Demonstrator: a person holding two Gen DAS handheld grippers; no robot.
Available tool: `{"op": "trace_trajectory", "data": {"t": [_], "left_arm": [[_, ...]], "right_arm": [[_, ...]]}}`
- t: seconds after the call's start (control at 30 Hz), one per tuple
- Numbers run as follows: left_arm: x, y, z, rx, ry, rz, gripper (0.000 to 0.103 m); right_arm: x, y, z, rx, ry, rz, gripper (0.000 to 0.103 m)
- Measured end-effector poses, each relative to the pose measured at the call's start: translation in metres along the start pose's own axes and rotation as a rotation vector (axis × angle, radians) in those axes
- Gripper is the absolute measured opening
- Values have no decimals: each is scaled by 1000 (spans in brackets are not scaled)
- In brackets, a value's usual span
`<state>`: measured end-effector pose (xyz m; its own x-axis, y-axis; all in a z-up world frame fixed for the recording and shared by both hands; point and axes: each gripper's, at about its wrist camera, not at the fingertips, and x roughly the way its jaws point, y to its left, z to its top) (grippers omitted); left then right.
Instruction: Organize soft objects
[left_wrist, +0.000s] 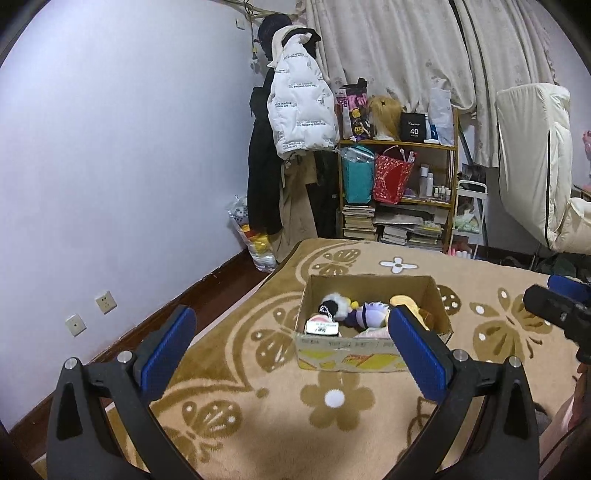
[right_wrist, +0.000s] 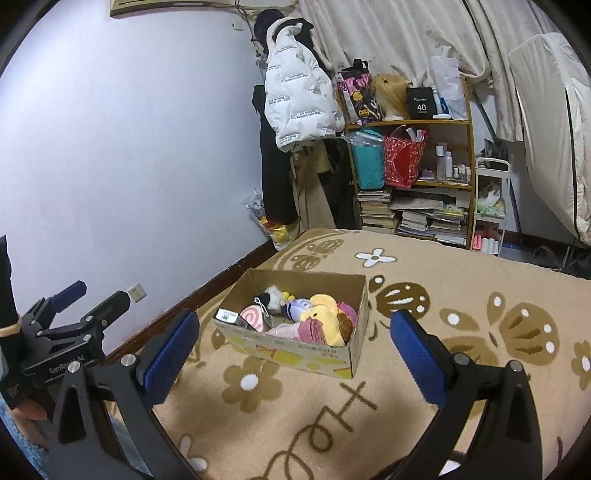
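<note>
A cardboard box (left_wrist: 439, 299) (right_wrist: 291, 350) sits on a tan flowered blanket and holds several soft toys: a black-and-white plush (right_wrist: 271, 295), a purple plush (right_wrist: 295, 306), a yellow plush (right_wrist: 325, 314), a pink swirl toy (right_wrist: 253, 317) and pink cloth (right_wrist: 314, 328). My left gripper (left_wrist: 291, 350) is open and empty, held above the blanket in front of the box. My right gripper (right_wrist: 295, 350) is open and empty, also short of the box. The left gripper shows at the left edge of the right wrist view (right_wrist: 88, 295), the right gripper at the right edge of the left wrist view (left_wrist: 554, 302).
The blanket (right_wrist: 443, 369) covers a bed against the left wall. Behind stand a wooden shelf (right_wrist: 410, 122) with bags and books, hanging coats (right_wrist: 295, 92), curtains and a plastic bag (left_wrist: 255, 240) on the floor.
</note>
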<state>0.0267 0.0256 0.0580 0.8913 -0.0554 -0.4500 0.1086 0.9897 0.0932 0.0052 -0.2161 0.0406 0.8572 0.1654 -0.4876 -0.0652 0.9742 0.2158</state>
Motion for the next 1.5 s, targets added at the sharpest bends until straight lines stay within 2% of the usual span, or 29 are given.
{"op": "trace_trajectory", "data": {"t": [0.27, 0.57, 0.9, 1.3, 1.5], "left_arm": [[9, 7, -16, -31, 18, 7, 103], [18, -1, -28, 18, 27, 6, 103], [28, -2, -34, 15, 60, -12, 103], [34, -15, -38, 84, 87, -19, 103], [34, -17, -38, 85, 92, -19, 103]], "right_arm": [[17, -2, -22, -32, 58, -18, 103], [24, -10, -42, -34, 88, -62, 103], [24, -15, -45, -13, 86, -84, 103], [25, -12, -47, -23, 88, -105, 103], [25, -12, -47, -20, 88, -95, 103]]}}
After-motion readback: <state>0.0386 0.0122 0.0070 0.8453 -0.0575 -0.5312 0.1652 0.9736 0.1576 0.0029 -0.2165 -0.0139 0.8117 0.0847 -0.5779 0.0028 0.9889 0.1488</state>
